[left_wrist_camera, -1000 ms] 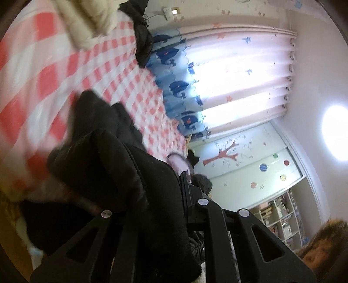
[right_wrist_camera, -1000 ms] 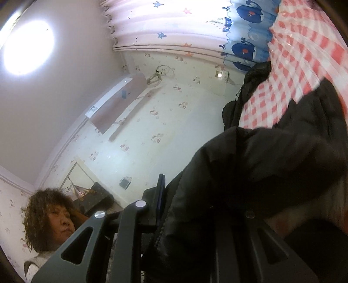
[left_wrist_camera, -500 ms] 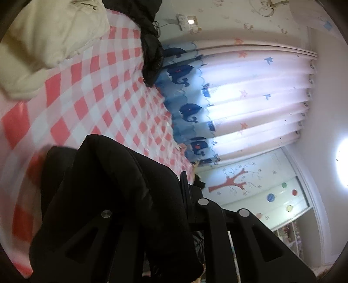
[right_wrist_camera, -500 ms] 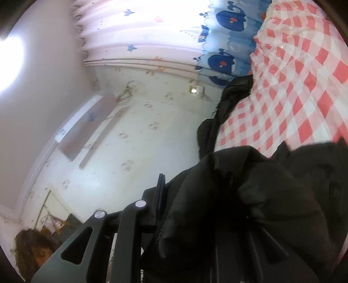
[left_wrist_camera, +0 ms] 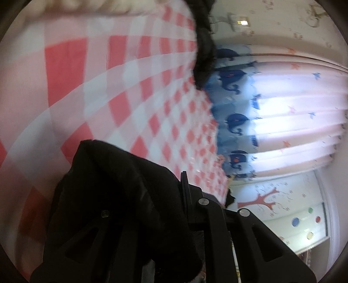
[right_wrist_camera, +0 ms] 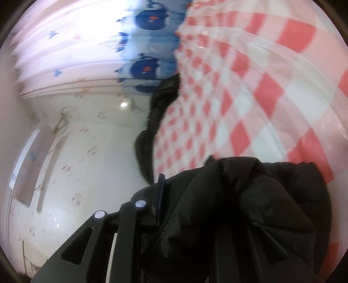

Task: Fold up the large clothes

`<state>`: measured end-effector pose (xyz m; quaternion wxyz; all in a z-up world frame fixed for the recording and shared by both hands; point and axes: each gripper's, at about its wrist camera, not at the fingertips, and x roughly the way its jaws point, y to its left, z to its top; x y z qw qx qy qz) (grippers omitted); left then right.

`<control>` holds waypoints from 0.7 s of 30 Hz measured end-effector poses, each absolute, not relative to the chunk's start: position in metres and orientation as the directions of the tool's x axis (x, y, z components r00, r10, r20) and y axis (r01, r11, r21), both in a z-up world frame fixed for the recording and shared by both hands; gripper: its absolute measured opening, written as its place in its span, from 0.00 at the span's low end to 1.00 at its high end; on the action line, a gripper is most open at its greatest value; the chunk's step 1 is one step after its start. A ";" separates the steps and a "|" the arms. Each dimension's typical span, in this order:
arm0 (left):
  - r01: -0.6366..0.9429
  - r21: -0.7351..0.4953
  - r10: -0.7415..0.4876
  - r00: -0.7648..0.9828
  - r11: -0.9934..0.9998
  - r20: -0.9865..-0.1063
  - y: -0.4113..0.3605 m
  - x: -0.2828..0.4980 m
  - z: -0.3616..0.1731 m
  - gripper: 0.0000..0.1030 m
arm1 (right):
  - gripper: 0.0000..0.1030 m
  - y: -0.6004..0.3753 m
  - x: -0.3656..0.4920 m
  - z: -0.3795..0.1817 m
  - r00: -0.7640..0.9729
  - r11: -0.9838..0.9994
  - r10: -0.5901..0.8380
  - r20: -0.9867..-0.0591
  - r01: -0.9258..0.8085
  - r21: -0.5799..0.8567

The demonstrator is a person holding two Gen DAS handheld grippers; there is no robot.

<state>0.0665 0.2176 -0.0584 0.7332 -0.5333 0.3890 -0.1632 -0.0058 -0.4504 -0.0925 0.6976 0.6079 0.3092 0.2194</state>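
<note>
A black padded jacket (left_wrist_camera: 121, 196) bunches over my left gripper (left_wrist_camera: 152, 196), which is shut on its fabric close above the red-and-white checked bed cover (left_wrist_camera: 108, 87). The same black jacket (right_wrist_camera: 250, 206) is bunched in my right gripper (right_wrist_camera: 191, 196), also shut on it, and hides the right finger. Only one finger (right_wrist_camera: 159, 196) of the right gripper shows. Both views are tilted and blurred.
A second dark garment (left_wrist_camera: 204, 48) lies at the bed's far edge; it also shows in the right wrist view (right_wrist_camera: 156, 122). A cream item (left_wrist_camera: 97, 6) lies at the top. Whale-print curtains (left_wrist_camera: 271, 108) and a papered wall (right_wrist_camera: 76, 141) stand beyond.
Both grippers have swung forward and down toward the checked bed cover with the jacket still held. The person has dropped out of both views.
</note>
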 end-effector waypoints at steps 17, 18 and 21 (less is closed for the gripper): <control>-0.125 -0.875 -0.601 0.681 0.468 -0.419 0.212 0.043 0.007 0.82 | 0.84 -0.442 -0.022 -0.052 0.730 0.275 0.648 -0.217 0.042 0.961; -0.073 -0.857 -0.602 0.682 0.510 -0.416 0.196 0.041 0.021 0.83 | 0.84 -0.434 -0.022 -0.040 0.730 0.339 0.638 -0.245 0.019 0.941; 0.021 -0.816 -0.640 0.631 0.578 -0.438 0.142 0.050 0.033 0.84 | 0.87 -0.389 -0.011 0.001 0.712 0.620 0.570 -0.410 -0.044 0.784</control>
